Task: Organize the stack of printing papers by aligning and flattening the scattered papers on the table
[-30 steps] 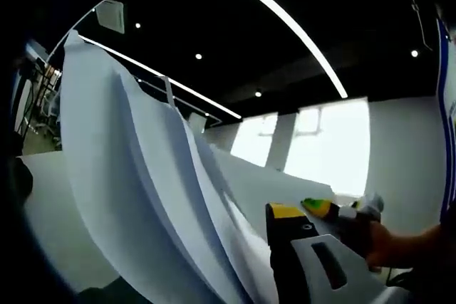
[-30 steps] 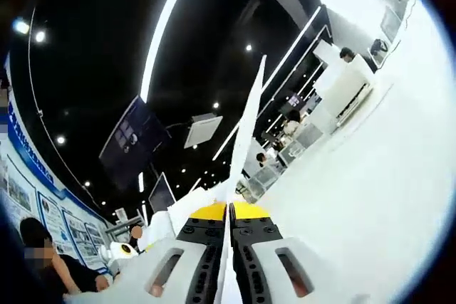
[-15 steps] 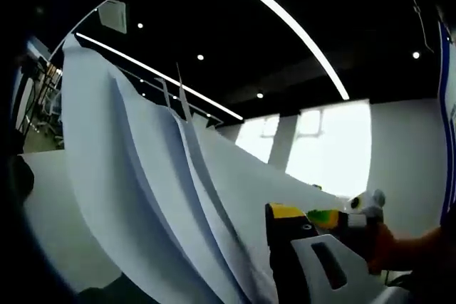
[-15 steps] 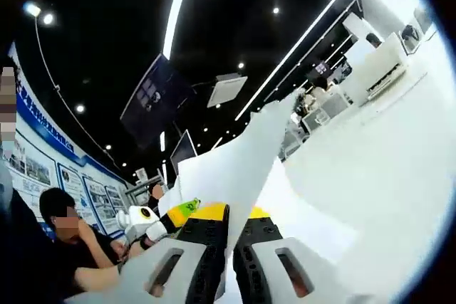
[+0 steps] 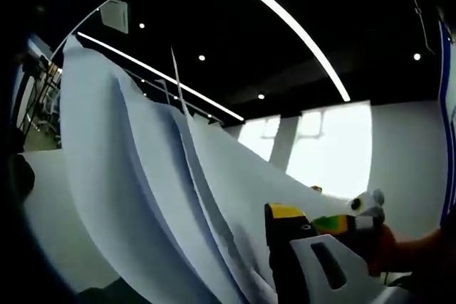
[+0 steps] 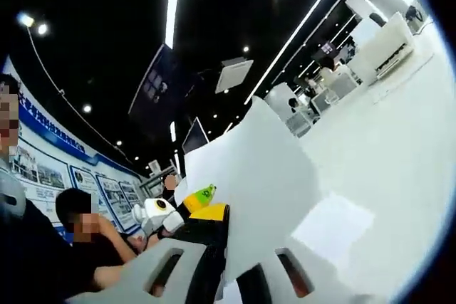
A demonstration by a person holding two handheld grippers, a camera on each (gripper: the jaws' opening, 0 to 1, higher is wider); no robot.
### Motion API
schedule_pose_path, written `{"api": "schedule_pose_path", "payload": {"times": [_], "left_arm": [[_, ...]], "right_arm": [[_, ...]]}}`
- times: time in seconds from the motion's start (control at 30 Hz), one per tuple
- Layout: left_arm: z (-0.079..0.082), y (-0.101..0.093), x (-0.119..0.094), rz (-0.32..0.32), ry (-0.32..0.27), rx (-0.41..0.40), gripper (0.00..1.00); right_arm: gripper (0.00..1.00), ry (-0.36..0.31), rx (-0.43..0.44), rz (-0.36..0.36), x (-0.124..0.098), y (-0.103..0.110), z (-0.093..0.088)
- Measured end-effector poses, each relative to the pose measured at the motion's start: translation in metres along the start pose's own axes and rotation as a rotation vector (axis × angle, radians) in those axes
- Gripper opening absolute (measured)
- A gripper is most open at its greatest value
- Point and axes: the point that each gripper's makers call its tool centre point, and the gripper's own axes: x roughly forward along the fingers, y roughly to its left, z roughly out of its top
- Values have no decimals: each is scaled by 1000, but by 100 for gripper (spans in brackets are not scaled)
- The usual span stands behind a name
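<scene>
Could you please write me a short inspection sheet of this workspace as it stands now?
Surface: white table, bare where visible.
Job's things: stack of papers lifted off the table and fanned apart, sheets not aligned; in the right gripper view the papers stand between the jaws.
Clutter: nothing seen.
Grippers: right gripper shut on the papers; left gripper at the stack's edge, one jaw visible, state unclear.
Cables: nothing seen.
Surroundings: dark ceiling with strip lights, wall posters, seated people, white counters.
</scene>
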Motion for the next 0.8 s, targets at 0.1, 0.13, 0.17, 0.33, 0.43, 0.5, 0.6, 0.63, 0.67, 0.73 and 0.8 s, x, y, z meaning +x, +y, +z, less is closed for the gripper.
{"api": "schedule_pose_path", "payload": {"times": [0.1,0.13,0.17,0.33,0.43,0.5,0.6,0.63,0.67,0.73,0.8], "left_arm": [[1,2,0,7,-8,-3,25],[1,2,0,10,-7,-1,25],[1,2,0,11,-7,-2,25],[1,2,0,14,-8,-6,25],[4,5,-1,23,-26,-1,20],[4,7,-1,29,-29,4,15],[4,6,-1,27,-29,12,11],[4,5,-1,26,-27,24,9],[4,4,-1,21,-26,31,8],[4,4,-1,19,-26,44,6],[6,7,-2,31,-35,41,6]], "right_arm": [[0,7,0,14,0,4,-1],[0,13,-9,15,0,6,-2],[0,25,-17,19,1,7,-4],[0,100,-118,21,6,14,-19],[0,116,-153,16,8,16,-23],[0,117,-156,13,7,14,-23],[0,112,-150,7,8,12,-22],[0,112,-157,3,8,12,-22],[0,111,-203,-14,9,10,-22],[0,119,-271,-39,11,7,-25],[9,105,-289,-13,12,14,-24]]}}
